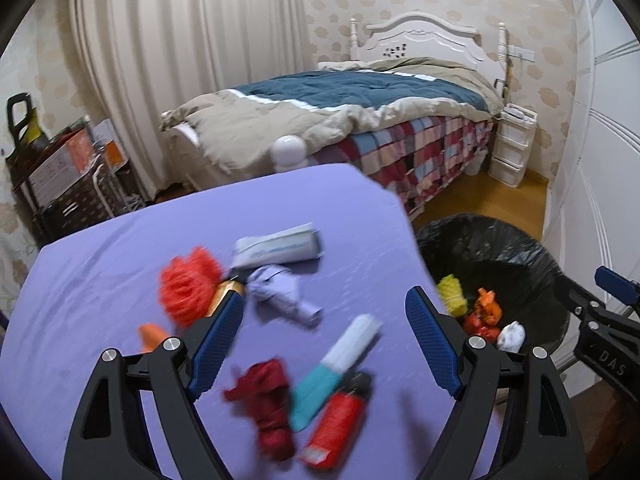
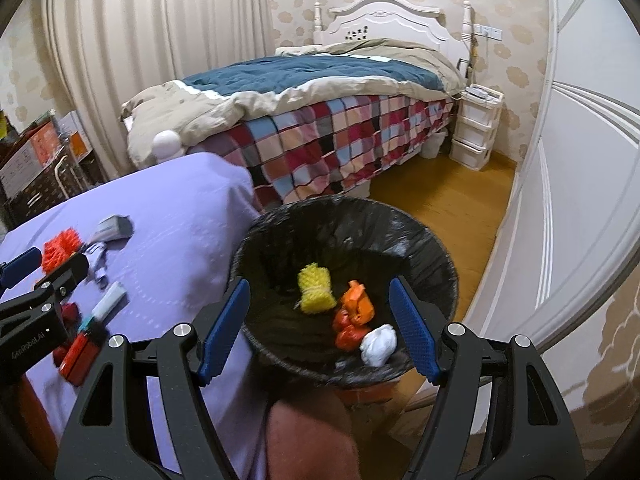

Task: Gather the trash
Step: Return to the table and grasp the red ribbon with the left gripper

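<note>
From my left wrist, the litter on the purple table (image 1: 100,272) is smeared by motion: a red-orange mesh puff (image 1: 188,284), a crumpled pale wrapper (image 1: 280,292), a grey-white packet (image 1: 280,246), a dark red wad (image 1: 268,404), a white-and-teal tube (image 1: 336,368) and a red box (image 1: 336,428). My left tongs (image 1: 324,344) stand wide apart over them, gripping nothing. The black-lined trash bin (image 1: 500,240) is partly cut off by the right finger.

From my right wrist, the bin (image 2: 352,220) sits beside the table (image 2: 180,216), holding a yellow mesh (image 2: 316,294), orange scraps (image 2: 356,304) and a white wad (image 2: 378,344). My right tongs (image 2: 320,324) hang released above it, empty. The left tongs (image 2: 40,276) hide some table litter.
</note>
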Tool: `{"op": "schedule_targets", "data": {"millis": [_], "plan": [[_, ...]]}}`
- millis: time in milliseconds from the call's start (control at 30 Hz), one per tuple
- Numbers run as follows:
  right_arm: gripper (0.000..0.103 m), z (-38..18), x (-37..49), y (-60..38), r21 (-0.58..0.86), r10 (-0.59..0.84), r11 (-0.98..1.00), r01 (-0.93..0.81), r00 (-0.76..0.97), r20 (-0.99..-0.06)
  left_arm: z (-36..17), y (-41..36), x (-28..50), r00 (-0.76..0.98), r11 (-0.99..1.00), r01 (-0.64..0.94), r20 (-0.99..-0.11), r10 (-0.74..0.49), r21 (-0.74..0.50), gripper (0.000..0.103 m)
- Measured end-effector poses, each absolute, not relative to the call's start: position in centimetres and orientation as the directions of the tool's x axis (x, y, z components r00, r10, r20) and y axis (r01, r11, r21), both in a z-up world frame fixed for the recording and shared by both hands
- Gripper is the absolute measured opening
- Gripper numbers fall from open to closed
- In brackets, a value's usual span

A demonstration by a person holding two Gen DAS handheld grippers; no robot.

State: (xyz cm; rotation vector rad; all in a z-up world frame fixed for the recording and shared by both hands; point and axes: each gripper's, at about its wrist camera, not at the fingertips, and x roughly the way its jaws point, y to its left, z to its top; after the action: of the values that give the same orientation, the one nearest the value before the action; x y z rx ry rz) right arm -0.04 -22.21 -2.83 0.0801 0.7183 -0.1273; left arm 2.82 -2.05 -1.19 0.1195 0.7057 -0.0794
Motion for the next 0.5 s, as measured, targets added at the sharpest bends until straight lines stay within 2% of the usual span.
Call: {"op": "schedule_targets", "data": {"millis": [267,500], "plan": [[0.071,-3.6,-0.7,-18.8,0.026,-0.032,0.997,0.067,0.735,-0.678,-2.9,2.4,1.2,0.729,0.995,0.025,-0.683,0.048,0.097,0.081],[0.070,-3.9,-0.7,-17.2,0.024,-0.010,0.999,0.036,0.730,-0.683,-4.3,3.6,1.1,0.703,0.996,0.010,-0.709,0.060,0.093,0.081]]}}
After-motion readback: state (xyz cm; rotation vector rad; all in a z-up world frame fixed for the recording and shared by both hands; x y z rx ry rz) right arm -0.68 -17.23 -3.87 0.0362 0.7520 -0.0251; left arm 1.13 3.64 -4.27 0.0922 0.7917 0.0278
